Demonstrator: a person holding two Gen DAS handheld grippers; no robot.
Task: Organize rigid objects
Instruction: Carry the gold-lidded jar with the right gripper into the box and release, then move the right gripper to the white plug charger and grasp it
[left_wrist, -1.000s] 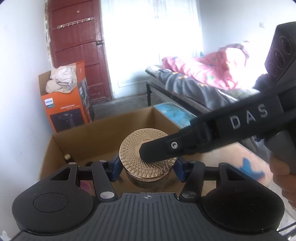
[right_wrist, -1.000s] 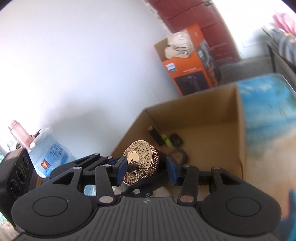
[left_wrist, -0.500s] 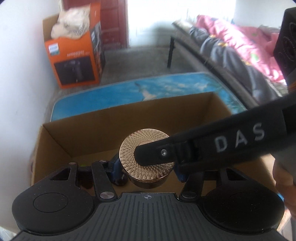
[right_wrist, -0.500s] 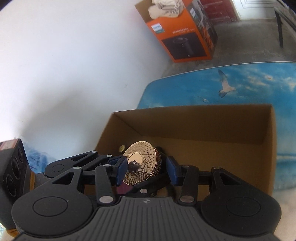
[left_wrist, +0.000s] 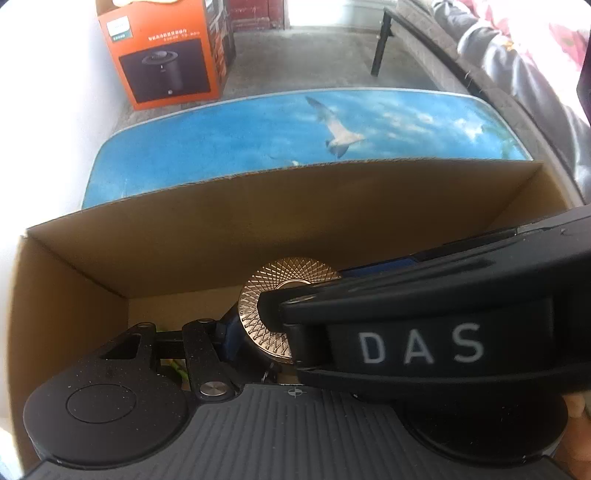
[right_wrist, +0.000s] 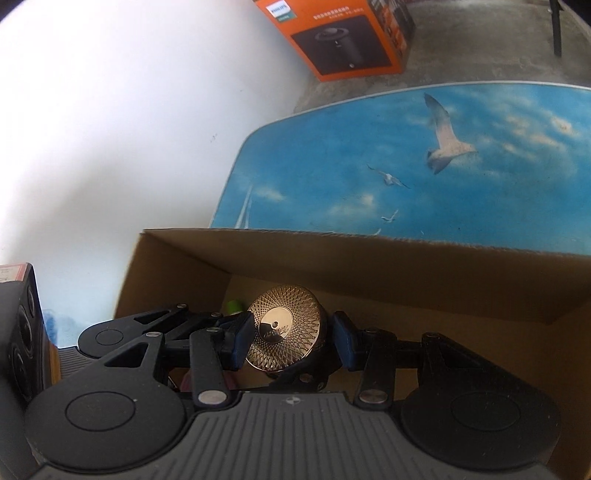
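A round jar with a gold patterned lid (left_wrist: 284, 288) (right_wrist: 284, 326) hangs low inside an open cardboard box (left_wrist: 258, 229) (right_wrist: 406, 266). My left gripper (left_wrist: 288, 332) is shut on its sides; only its left blue pad (left_wrist: 231, 336) shows, because the right gripper's black body lies across the other. My right gripper (right_wrist: 291, 339) is also shut on the jar, with a blue pad on each side. In the right wrist view the left gripper (right_wrist: 229, 321) comes in from the left and reaches under the jar.
The box stands on a blue tabletop printed with seagulls (left_wrist: 221, 140) (right_wrist: 332, 166). A small green item (right_wrist: 234, 306) lies on the box floor. An orange carton (left_wrist: 166, 55) (right_wrist: 351, 37) stands on the floor by the white wall, and a bed (left_wrist: 517, 74) is at the right.
Both grippers have tipped downward and carried the jar from above the box's rim down inside it. The door and window have left the views.
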